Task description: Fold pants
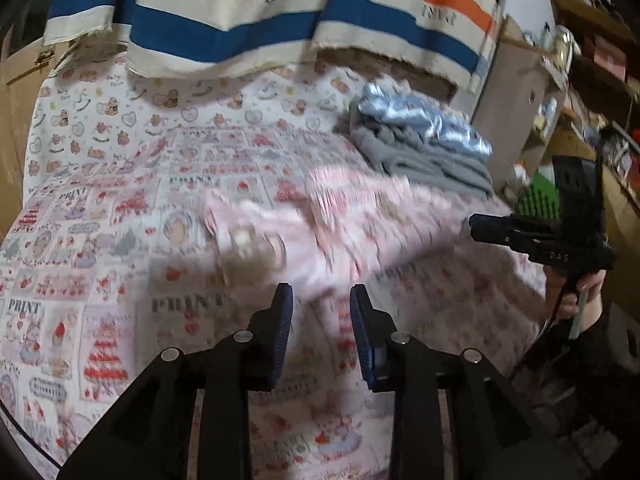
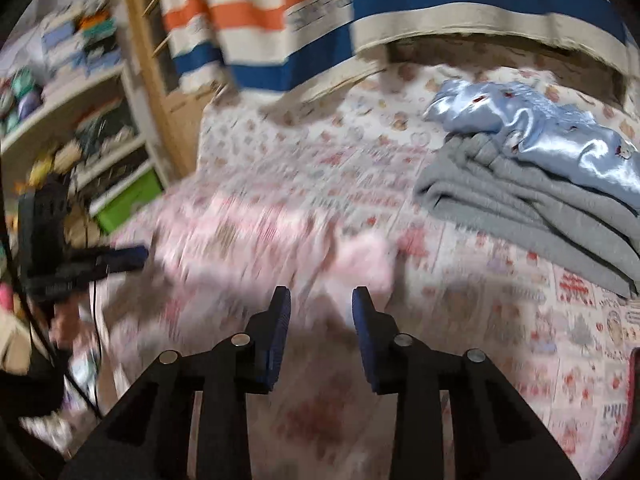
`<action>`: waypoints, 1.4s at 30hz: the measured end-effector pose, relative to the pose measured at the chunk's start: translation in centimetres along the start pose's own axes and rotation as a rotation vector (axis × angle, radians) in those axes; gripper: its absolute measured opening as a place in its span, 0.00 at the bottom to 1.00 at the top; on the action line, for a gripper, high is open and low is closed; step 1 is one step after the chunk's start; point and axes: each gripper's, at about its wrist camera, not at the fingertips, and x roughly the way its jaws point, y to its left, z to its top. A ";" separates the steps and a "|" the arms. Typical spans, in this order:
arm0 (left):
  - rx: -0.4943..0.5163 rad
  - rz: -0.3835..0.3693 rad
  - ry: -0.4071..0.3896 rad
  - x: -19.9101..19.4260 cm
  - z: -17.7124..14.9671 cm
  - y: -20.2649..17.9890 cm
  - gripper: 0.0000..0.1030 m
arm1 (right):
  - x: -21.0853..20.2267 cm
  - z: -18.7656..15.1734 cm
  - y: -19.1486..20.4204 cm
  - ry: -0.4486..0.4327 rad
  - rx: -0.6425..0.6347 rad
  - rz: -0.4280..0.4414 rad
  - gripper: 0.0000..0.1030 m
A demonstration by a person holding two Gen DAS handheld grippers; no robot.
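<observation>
Both the left gripper (image 1: 321, 300) and right gripper (image 2: 321, 302) hang with jaws parted, empty, above blurred pink pants (image 1: 340, 216).

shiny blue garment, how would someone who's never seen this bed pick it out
Start at the bed with its cartoon-print sheet, below the striped hanging cloth. On its far side lies a pile of clothes: thick grey folded garment underneath, shiny blue garment on top. Only it has a satin sheen.
</observation>
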 end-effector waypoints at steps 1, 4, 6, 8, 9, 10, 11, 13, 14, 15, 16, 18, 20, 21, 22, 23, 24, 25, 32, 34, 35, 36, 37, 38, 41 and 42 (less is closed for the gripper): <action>0.010 0.012 0.009 0.5 -0.1 -0.2 0.27 | 0.4 -0.3 0.4 0.020 -0.010 -0.003 0.33; 0.013 0.046 0.022 2.0 0.0 -0.4 0.27 | 1.8 -0.6 0.8 0.056 -0.023 -0.034 0.33; 0.011 0.054 0.026 2.7 0.2 -0.3 0.27 | 2.5 -0.5 0.5 0.073 -0.011 -0.034 0.33; 0.011 0.064 0.030 3.1 0.3 -0.2 0.27 | 3.1 -0.5 0.3 0.083 -0.009 -0.034 0.33; 0.012 0.069 0.031 3.2 0.4 -0.2 0.22 | 3.3 -0.5 0.2 0.081 -0.008 -0.047 0.32; 0.016 0.068 0.027 3.2 0.4 -0.2 0.17 | 3.4 -0.5 0.2 0.079 -0.009 -0.047 0.19; 0.027 0.068 0.029 3.1 0.3 -0.4 0.04 | 3.5 -0.4 0.2 0.080 -0.009 -0.041 0.09; 0.054 0.093 0.010 2.6 0.2 -0.8 0.04 | 3.2 -0.3 0.2 0.064 -0.001 -0.043 0.02; 0.059 0.105 -0.005 2.0 0.2 -0.9 0.04 | 2.9 -0.2 0.3 0.049 0.005 -0.050 0.02; 0.058 0.110 -0.014 1.6 0.3 -0.8 0.03 | 2.4 -0.1 0.2 0.030 0.011 -0.061 0.02; 0.052 0.113 -0.028 1.0 0.4 -0.7 0.03 | 2.0 0.0 0.2 0.012 0.018 -0.073 0.02; 0.035 0.116 -0.051 0.1 0.8 -0.3 0.03 | 1.0 0.3 -0.1 -0.018 0.040 -0.096 0.02; 0.031 0.137 -0.069 -0.7 1.1 0.1 0.03 | 0.5 0.4 -0.4 -0.024 0.056 -0.096 0.01; 0.034 0.147 -0.072 -0.7 1.2 0.2 0.03 | 0.4 0.3 -0.4 -0.020 0.059 -0.110 0.01; 0.037 0.154 -0.068 -0.7 1.1 0.4 0.03 | 0.6 0.2 -0.5 -0.010 0.058 -0.117 0.01; 0.028 0.161 -0.055 -0.3 0.9 0.7 0.03 | 1.1 0.0 -0.6 0.010 0.058 -0.119 0.01; 0.017 0.164 -0.035 0.2 0.6 1.0 0.03 | 1.9 -0.4 -0.7 0.040 0.064 -0.122 0.01; 0.009 0.164 -0.014 0.7 0.3 1.3 0.03 | 2.4 -0.7 -0.9 0.061 0.072 -0.125 0.01; 0.034 0.184 -0.071 -1.9 0.0 0.6 0.02 | -0.1 -0.5 -1.1 -0.018 0.078 -0.163 0.00; 0.054 0.210 -0.076 -2.1 0.3 0.6 0.02 | -1.1 -0.3 -1.4 -0.042 0.075 -0.181 0.00; 0.049 0.202 -0.056 -1.6 0.2 0.8 0.02 | -1.1 -0.4 -1.9 -0.033 0.096 -0.164 0.00; 0.043 0.202 -0.040 -1.1 0.0 1.0 0.03 | -0.9 -0.5 -2.3 -0.023 0.107 -0.165 0.00; 0.044 0.207 -0.021 -0.5 -0.4 1.1 0.03 | -0.7 -0.7 -2.5 -0.017 0.110 -0.170 0.00; 0.047 0.206 -0.010 0.0 -0.8 1.1 0.04 | -0.7 -0.8 -2.5 -0.021 0.112 -0.172 0.00; 0.043 0.187 -0.034 -0.5 -1.4 0.7 0.16 | -1.2 -0.9 -2.0 -0.064 0.117 -0.148 0.00; 0.039 0.177 -0.050 -0.9 -1.3 0.5 0.22 | -1.4 -0.7 -1.8 -0.080 0.119 -0.137 0.00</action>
